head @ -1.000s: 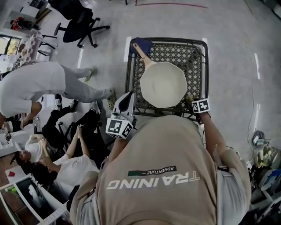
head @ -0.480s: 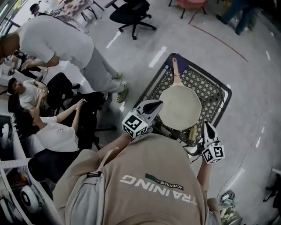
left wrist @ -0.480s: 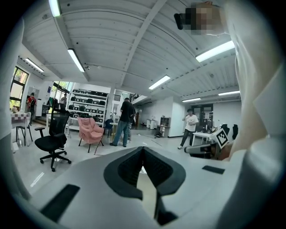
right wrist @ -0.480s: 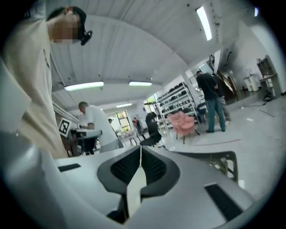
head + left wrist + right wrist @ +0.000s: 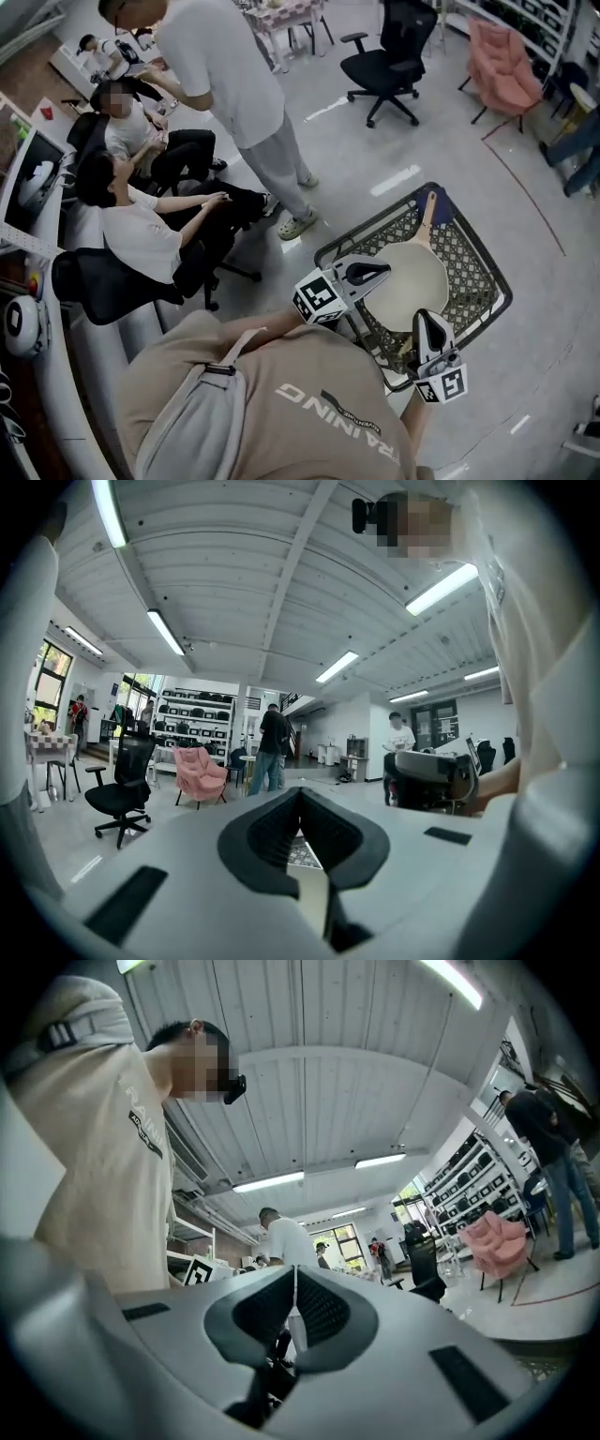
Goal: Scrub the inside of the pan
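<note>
1. Two grippers have moved since a second ago. The right gripper was low at the near right corner of the wire table and now stands raised at 6 o'clock of the pan. The left gripper was off the table's left side and now shows across the pan's 10 o'clock rim.
2. Both grippers have their jaws pressed together, with nothing between them.
3. The head view has swung. Table and pan were at 12 o'clock of that view and now sit at 4 o'clock. The cream pan lies flat on the lattice, with its wooden handle pointing to 1 o'clock.
4. The standing person was bent over at 9 o'clock and is now at 11 o'clock. A black office chair and a pink armchair have come into view at 1 o'clock.
5. The wearer's beige shirt reads "TRAINING" in white capitals, with a smaller "ADVENTURE" beside it. Both read upside down to the head camera.
</note>
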Tool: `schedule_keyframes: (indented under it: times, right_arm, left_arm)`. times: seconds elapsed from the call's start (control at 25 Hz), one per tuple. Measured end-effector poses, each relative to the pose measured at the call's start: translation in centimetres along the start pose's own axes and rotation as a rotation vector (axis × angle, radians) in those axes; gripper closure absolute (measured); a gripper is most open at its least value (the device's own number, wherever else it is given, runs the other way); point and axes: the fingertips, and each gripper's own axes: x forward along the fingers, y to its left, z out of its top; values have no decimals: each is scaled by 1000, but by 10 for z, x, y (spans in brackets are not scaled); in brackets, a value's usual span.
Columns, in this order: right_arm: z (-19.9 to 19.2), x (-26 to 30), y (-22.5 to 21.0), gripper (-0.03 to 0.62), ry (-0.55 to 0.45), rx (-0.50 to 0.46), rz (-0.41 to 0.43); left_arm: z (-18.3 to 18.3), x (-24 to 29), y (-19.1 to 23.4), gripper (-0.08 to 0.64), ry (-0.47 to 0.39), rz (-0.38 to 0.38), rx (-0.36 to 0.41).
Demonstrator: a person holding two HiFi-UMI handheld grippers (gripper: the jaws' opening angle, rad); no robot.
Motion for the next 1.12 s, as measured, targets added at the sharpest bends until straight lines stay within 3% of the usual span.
schedule_keyframes:
  times: [0.12, 0.32, 0.52, 0.72, 1.12]
  right_arm:
    - [11, 12, 22, 568, -22, -28, 41]
    - [6, 28, 71, 572, 41, -82, 69]
    - [-23, 39, 107, 575, 93, -130, -55]
    - [-35, 38, 173, 574, 107, -146, -196]
    - [-28, -27, 203, 574, 144, -167, -352]
  left_arm:
    - [1, -18, -6, 543, -12, 2, 9]
    - [3, -65, -8, 543, -47, 1, 2]
    - [-3, -117, -9, 543, -64, -58, 30]
    - [-7, -174, -17, 543, -68, -147, 21]
    - [-9, -188, -76, 542, -64, -187, 8]
